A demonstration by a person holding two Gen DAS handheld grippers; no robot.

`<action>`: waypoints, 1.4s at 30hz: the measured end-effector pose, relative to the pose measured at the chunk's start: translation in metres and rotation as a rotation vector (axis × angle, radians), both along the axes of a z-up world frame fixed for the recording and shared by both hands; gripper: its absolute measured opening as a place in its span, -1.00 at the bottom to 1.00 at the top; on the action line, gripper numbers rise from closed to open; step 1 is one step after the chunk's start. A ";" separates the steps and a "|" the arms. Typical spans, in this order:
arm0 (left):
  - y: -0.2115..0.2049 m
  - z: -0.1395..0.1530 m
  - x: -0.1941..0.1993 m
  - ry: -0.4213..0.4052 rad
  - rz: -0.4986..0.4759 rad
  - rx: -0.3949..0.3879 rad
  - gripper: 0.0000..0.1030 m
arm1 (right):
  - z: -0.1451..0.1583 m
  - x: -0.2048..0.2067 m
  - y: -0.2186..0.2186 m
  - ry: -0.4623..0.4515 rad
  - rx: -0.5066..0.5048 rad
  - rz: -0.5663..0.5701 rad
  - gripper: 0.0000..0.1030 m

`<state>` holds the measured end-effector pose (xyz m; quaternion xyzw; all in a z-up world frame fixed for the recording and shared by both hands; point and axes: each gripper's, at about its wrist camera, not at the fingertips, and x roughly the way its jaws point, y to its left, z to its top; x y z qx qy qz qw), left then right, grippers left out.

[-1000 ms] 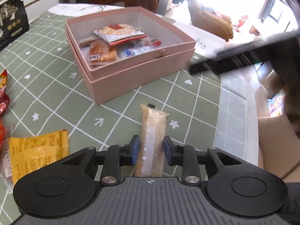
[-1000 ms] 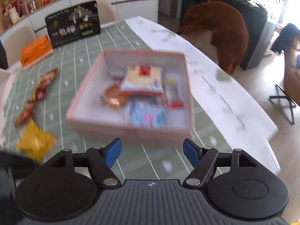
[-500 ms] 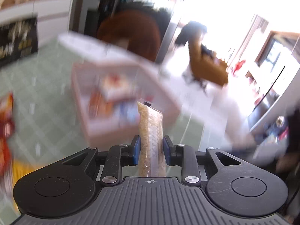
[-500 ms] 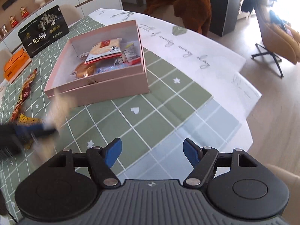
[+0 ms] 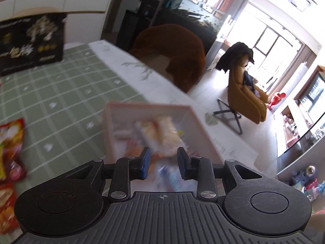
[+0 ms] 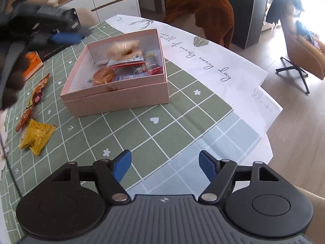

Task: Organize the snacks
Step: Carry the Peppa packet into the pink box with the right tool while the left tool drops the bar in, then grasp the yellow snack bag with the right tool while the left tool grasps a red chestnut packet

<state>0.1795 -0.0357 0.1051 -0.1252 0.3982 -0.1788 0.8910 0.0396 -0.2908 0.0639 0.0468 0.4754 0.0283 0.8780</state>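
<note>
The left gripper (image 5: 163, 163) hangs above the pink box (image 5: 200, 126), and its jaws are opening with nothing between the blue pads. A pale rice-cracker packet (image 5: 165, 137), blurred, lies just beyond the fingertips on top of the other snacks in the box. The box stands on the green checked cloth of the desk (image 5: 61, 101). Red snack bags (image 5: 11, 146) lie at the left edge, and a black gift box (image 5: 30, 42) stands farther back.

Floor: pale wood planks (image 6: 292, 109), brightly lit toward the windows.
Windows: dark-framed panes (image 5: 270, 40), strong daylight admitted.
Seating: tan lounge chair (image 6: 304, 48) on a black cross base; a dark garment (image 5: 235, 57) is draped over it.
Storage: white cabinet (image 6: 113, 0) along the wall.
Table covering: green grid-patterned cloth (image 6: 162, 134).
</note>
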 end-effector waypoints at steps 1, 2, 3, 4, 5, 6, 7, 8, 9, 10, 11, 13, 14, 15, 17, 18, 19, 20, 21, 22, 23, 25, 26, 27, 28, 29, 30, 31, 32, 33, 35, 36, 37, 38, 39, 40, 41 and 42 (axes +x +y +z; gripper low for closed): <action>0.012 -0.006 -0.009 0.004 0.018 0.017 -0.37 | -0.002 0.002 0.001 0.009 -0.002 0.000 0.45; 0.023 -0.011 -0.017 0.007 0.044 0.038 -0.37 | -0.005 0.005 0.003 0.023 -0.003 0.002 0.45; 0.037 -0.017 -0.024 0.011 0.074 0.054 -0.37 | -0.007 0.007 0.007 0.032 -0.001 0.006 0.45; 0.051 -0.023 -0.035 0.017 0.104 0.061 -0.37 | -0.008 0.008 0.011 0.036 0.001 0.012 0.45; 0.064 -0.026 -0.044 0.025 0.130 0.061 -0.37 | -0.008 0.010 0.019 0.037 0.006 0.024 0.45; 0.080 -0.029 -0.053 0.032 0.157 0.063 -0.37 | -0.008 0.012 0.026 0.037 0.010 0.038 0.45; 0.094 -0.033 -0.061 0.037 0.188 0.065 -0.37 | -0.007 0.014 0.034 0.038 0.018 0.056 0.45; 0.108 -0.035 -0.068 0.043 0.218 0.069 -0.37 | -0.007 0.016 0.046 0.040 0.028 0.078 0.45; 0.124 -0.036 -0.075 0.049 0.252 0.072 -0.37 | -0.006 0.019 0.058 0.044 0.037 0.101 0.45; 0.140 -0.037 -0.079 0.057 0.293 0.071 -0.37 | -0.005 0.022 0.069 0.047 0.045 0.123 0.45; 0.156 -0.038 -0.084 0.065 0.336 0.067 -0.37 | -0.004 0.025 0.086 0.051 0.055 0.155 0.45; 0.181 -0.037 -0.093 0.079 0.404 0.052 -0.37 | -0.004 0.031 0.117 0.056 0.064 0.215 0.45; 0.190 -0.037 -0.096 0.088 0.426 0.045 -0.37 | -0.005 0.034 0.136 0.059 0.063 0.250 0.46; 0.197 -0.038 -0.100 0.095 0.435 0.040 -0.37 | -0.007 0.037 0.153 0.061 0.058 0.275 0.46; 0.203 -0.040 -0.108 0.099 0.429 0.036 -0.37 | -0.011 0.044 0.186 0.057 0.061 0.321 0.46; 0.205 -0.042 -0.109 0.102 0.426 0.034 -0.37 | -0.012 0.047 0.201 0.056 0.066 0.342 0.46; 0.208 -0.044 -0.109 0.104 0.422 0.029 -0.37 | -0.013 0.051 0.215 0.056 0.068 0.364 0.46; 0.208 -0.046 -0.107 0.106 0.421 0.021 -0.37 | -0.015 0.055 0.231 0.054 0.067 0.387 0.46; 0.210 -0.048 -0.105 0.108 0.424 0.012 -0.37 | -0.016 0.060 0.245 0.051 0.061 0.404 0.46; 0.211 -0.049 -0.102 0.107 0.430 0.003 -0.37 | -0.018 0.065 0.258 0.049 0.047 0.420 0.46; 0.211 -0.050 -0.099 0.104 0.437 -0.004 -0.37 | -0.021 0.069 0.272 0.048 0.021 0.435 0.46; 0.211 -0.053 -0.091 0.097 0.446 -0.018 -0.37 | -0.027 0.077 0.290 0.048 -0.035 0.454 0.46; 0.212 -0.054 -0.087 0.092 0.448 -0.025 -0.37 | -0.029 0.080 0.296 0.055 -0.056 0.461 0.46; 0.213 -0.054 -0.083 0.087 0.450 -0.029 -0.37 | -0.030 0.081 0.298 0.059 -0.060 0.463 0.46; 0.213 -0.056 -0.078 0.083 0.452 -0.030 -0.37 | -0.030 0.080 0.296 0.060 -0.054 0.459 0.46; 0.213 -0.058 -0.073 0.082 0.452 -0.027 -0.37 | -0.029 0.080 0.294 0.063 -0.048 0.457 0.43; 0.212 -0.060 -0.068 0.084 0.450 -0.023 -0.37 | -0.029 0.078 0.290 0.069 -0.049 0.457 0.41; 0.210 -0.062 -0.064 0.084 0.444 -0.016 -0.37 | -0.029 0.077 0.286 0.070 -0.048 0.456 0.35; 0.208 -0.065 -0.059 0.085 0.437 -0.003 -0.37 | -0.029 0.076 0.283 0.070 -0.050 0.453 0.30; 0.206 -0.068 -0.055 0.091 0.430 0.010 -0.37 | -0.029 0.075 0.278 0.070 -0.054 0.446 0.28; 0.199 -0.070 -0.054 0.081 0.409 0.040 -0.35 | -0.027 0.069 0.262 0.070 -0.047 0.425 0.27; 0.194 -0.071 -0.056 0.070 0.388 0.055 -0.35 | -0.027 0.065 0.253 0.070 -0.037 0.413 0.26; 0.188 -0.070 -0.058 0.059 0.363 0.068 -0.35 | -0.027 0.061 0.243 0.067 -0.032 0.400 0.27; 0.183 -0.070 -0.061 0.050 0.338 0.081 -0.35 | -0.027 0.058 0.233 0.061 -0.034 0.388 0.27; 0.177 -0.070 -0.065 0.040 0.315 0.092 -0.35 | -0.027 0.054 0.223 0.056 -0.039 0.376 0.27; 0.171 -0.070 -0.069 0.032 0.297 0.102 -0.35 | -0.027 0.049 0.213 0.052 -0.043 0.363 0.26; 0.165 -0.070 -0.074 0.026 0.280 0.107 -0.35 | -0.027 0.048 0.205 0.051 -0.043 0.350 0.27; 0.159 -0.070 -0.078 0.023 0.264 0.107 -0.35 | -0.028 0.046 0.194 0.054 -0.039 0.334 0.27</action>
